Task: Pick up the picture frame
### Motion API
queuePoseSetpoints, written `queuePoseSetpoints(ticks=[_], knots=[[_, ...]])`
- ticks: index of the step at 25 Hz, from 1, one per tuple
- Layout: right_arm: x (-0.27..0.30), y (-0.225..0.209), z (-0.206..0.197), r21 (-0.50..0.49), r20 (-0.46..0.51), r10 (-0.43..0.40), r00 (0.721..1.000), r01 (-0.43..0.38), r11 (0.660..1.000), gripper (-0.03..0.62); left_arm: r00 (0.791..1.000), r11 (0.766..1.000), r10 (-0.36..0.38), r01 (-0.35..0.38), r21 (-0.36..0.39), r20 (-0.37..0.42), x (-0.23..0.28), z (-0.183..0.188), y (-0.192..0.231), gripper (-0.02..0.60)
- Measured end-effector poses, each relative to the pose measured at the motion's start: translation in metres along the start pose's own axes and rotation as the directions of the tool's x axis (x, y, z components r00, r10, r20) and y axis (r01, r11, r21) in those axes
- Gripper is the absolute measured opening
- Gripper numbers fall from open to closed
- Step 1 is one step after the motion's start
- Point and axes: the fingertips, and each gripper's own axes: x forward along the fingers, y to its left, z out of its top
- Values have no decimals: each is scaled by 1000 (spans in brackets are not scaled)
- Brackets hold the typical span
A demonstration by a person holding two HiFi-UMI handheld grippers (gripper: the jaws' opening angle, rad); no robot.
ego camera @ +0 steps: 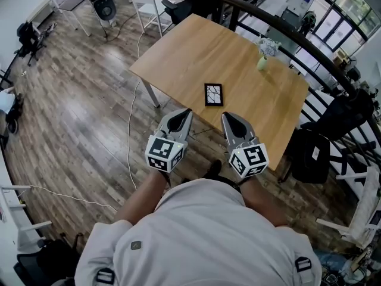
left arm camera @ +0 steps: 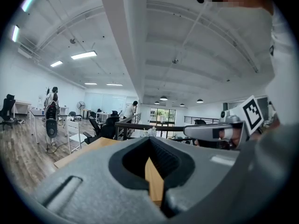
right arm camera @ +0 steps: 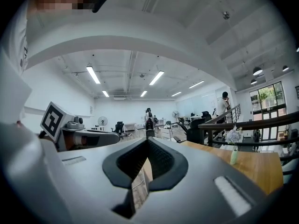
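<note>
The black picture frame [ego camera: 214,94] lies flat near the worktop's [ego camera: 178,58] near edge, with a small flower vase [ego camera: 262,61] well apart at its 2 o'clock. The left tool [ego camera: 184,115] and right tool [ego camera: 227,118], both pinched together and empty, hover at its 7 and 5 o'clock. Unless they spread first, the jaws would probably just shove the flat frame along.

1. We see an open-plan office: black swivel chairs [left arm camera: 6,108] and desks [left arm camera: 22,103] across a wood-plank floor [ego camera: 71,112].
2. We also see ceiling strip lights [left arm camera: 84,55], standing fans [ego camera: 106,5] and a dark railing [right arm camera: 243,123] by large windows [ego camera: 333,11].
</note>
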Motion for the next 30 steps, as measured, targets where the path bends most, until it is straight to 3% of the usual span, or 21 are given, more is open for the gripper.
queuePoseSetpoints(ticks=[5,17,30], knots=[[15,-43,11,-3,15,31,999,-31,1000,9,1000,1000,25,-25,-1,3,48,12,2,2],[9,-175,30,35,54,6,999,-8,999,9,999,1000,24,-24,10,-31,160,17,-37,2],[24,-232,-2,124,-19,-29,999,31,992,9,992,1000,8,-9,-9,-123,211,-11,-27,2]])
